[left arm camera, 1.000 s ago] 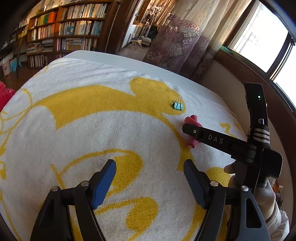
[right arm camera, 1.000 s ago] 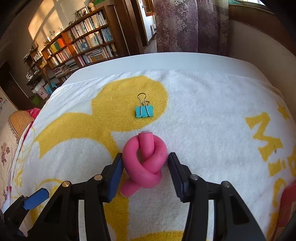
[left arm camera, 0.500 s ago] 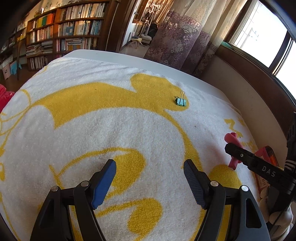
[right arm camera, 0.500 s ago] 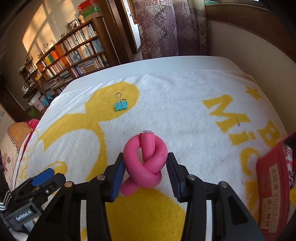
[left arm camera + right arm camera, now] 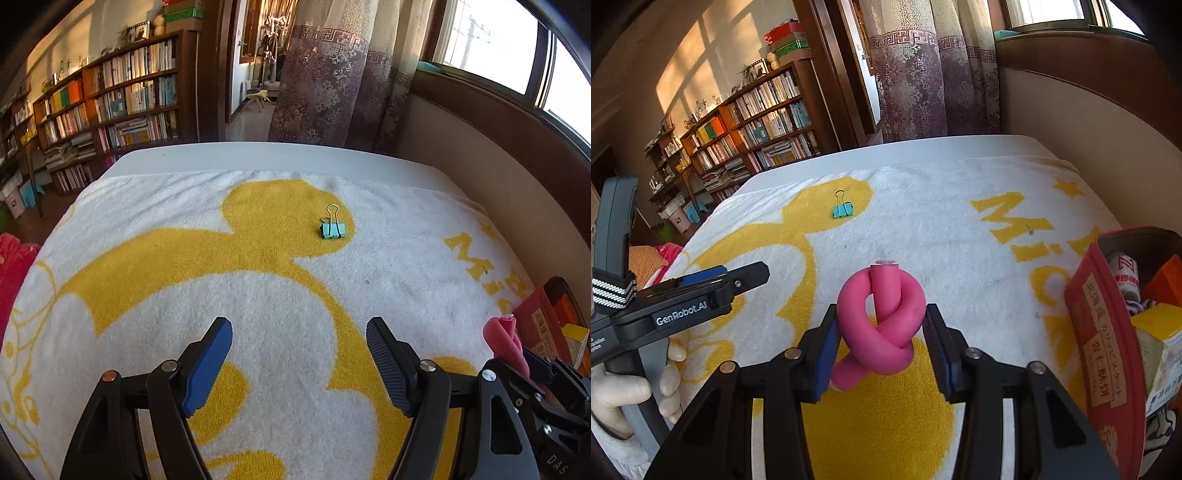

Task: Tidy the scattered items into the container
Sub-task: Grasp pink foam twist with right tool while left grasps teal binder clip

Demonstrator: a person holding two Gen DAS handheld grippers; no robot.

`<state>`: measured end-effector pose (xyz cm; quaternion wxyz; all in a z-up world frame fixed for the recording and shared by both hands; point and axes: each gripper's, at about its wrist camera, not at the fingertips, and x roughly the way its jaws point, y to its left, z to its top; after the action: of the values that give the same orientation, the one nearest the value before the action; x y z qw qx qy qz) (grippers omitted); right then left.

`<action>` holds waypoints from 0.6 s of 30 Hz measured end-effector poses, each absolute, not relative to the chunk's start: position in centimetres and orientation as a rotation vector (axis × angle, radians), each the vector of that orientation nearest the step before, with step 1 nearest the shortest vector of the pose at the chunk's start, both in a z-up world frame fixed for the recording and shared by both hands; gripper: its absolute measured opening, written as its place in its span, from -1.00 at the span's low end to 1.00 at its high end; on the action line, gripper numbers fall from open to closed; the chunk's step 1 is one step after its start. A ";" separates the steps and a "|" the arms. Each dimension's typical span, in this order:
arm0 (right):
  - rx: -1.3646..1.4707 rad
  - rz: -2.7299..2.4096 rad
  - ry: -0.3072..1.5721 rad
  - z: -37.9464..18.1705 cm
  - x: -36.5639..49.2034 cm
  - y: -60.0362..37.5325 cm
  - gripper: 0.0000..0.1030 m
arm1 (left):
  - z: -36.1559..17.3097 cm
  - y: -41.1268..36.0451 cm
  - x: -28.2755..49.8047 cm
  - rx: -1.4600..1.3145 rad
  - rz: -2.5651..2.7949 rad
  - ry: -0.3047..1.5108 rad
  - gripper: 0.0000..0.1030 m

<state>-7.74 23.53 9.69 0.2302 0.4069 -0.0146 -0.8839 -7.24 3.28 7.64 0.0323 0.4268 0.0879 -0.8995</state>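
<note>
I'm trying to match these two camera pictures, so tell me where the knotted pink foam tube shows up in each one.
Left wrist view: the knotted pink foam tube peeks in at the far right edge, beside the red container.
Right wrist view: it sits at centre bottom, gripped in the right claw.
Shared landmark: the teal binder clip, lying on the yellow patch of the towel in both.

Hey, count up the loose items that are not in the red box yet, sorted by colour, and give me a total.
Pink: 1, the knotted foam twist, held in the right gripper.
Teal: 1, the binder clip, lying on the towel.
Total: 2 outside the red box.
</note>
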 end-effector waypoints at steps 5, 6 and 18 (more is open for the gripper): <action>1.122 -2.415 -0.102 9.6 -7.9 24.3 -0.06 | 7.8 4.6 -11.3 1.307 -2.758 0.212 0.49; 1.128 -2.412 -0.117 9.6 -8.0 24.5 -0.06 | 7.7 4.9 -12.1 1.306 -2.750 0.193 0.49; 1.189 -2.394 -0.104 8.5 -8.2 23.9 -0.06 | 5.3 5.1 -20.1 1.397 -2.673 0.212 0.48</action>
<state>-8.17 23.91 8.54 0.2314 0.4324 -0.0377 -0.8707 -20.11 5.10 5.33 0.0587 0.4613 0.0700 -0.8825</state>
